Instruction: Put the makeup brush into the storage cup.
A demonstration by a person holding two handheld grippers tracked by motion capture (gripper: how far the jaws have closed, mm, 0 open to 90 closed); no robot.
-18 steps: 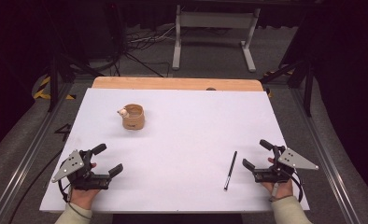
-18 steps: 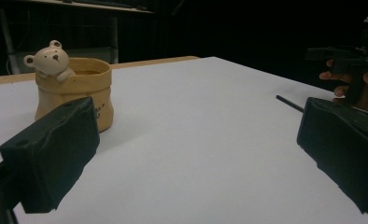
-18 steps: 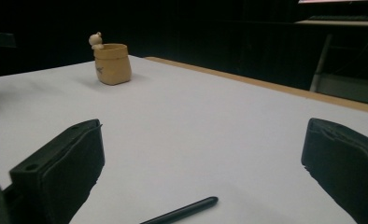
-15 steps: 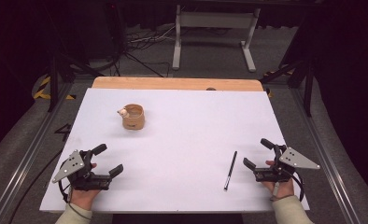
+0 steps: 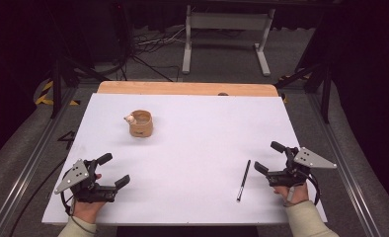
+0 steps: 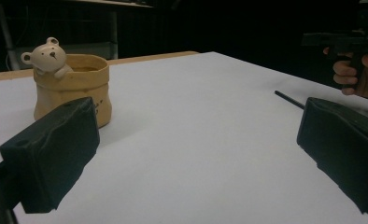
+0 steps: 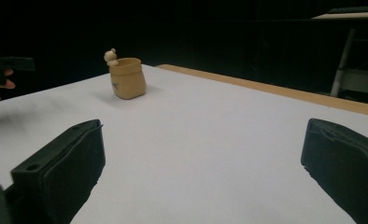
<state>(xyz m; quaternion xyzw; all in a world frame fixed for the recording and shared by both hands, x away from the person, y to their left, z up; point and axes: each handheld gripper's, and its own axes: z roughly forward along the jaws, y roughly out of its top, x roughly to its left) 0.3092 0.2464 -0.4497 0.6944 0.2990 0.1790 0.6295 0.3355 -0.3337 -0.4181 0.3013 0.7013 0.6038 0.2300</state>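
Both the left hand-held gripper (image 5: 112, 172) and right hand-held gripper (image 5: 270, 157) sit released (jaws spread) near a black pen (image 5: 243, 180).

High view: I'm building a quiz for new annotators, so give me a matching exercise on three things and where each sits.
Things:
1. tan sack-shaped pot with a small bear figure
2. thin black pen
3. left gripper

Places:
A. near left corner of the white table
B. far left part of the table
C. lying flat beside the right gripper

Pairs: 1-B, 2-C, 3-A
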